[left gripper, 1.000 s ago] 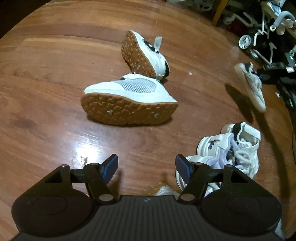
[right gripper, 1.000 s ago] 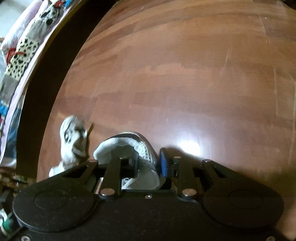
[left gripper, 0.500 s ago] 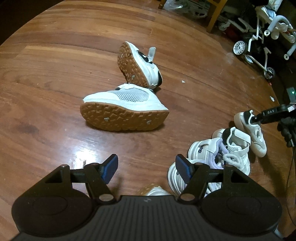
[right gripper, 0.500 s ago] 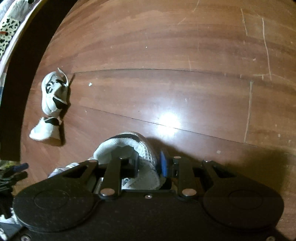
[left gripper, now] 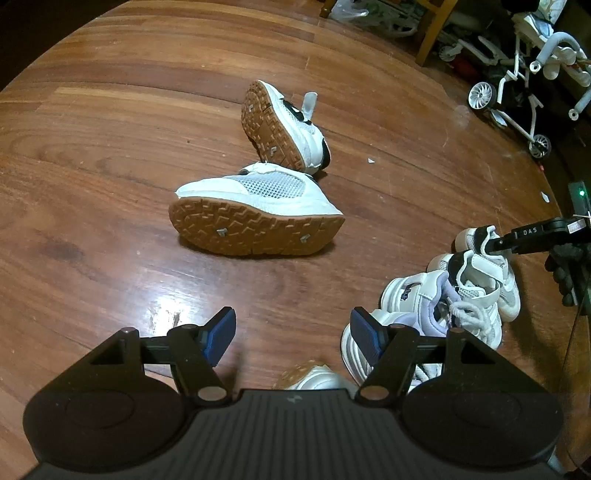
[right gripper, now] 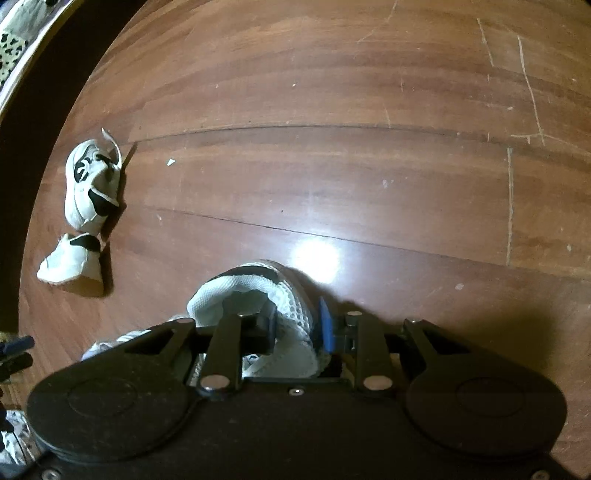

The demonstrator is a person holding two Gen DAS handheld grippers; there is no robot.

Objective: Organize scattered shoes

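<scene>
My left gripper (left gripper: 293, 334) is open and empty, low over the wooden floor (left gripper: 110, 155). Ahead of it two white sneakers with tan soles lie on their sides, the near one (left gripper: 258, 210) and the far one (left gripper: 284, 127). To the right stand a white and lilac sneaker (left gripper: 410, 295) and a small white sneaker (left gripper: 480, 280). My right gripper (right gripper: 295, 325) is shut on the heel collar of a small white mesh sneaker (right gripper: 258, 295), seen in the left wrist view (left gripper: 476, 236) beside the small white sneaker. The two tan-soled sneakers also show in the right wrist view (right gripper: 92, 184).
A white stroller frame (left gripper: 517, 92) and a wooden chair leg (left gripper: 432, 33) stand at the back right. A patterned cloth (right gripper: 14, 44) lies along the dark left edge. A tan-soled shoe tip (left gripper: 314, 376) pokes out under my left gripper.
My right gripper has carried the small mesh sneaker down and set it beside the other small white sneaker. My left gripper has drawn back slightly and stays open.
</scene>
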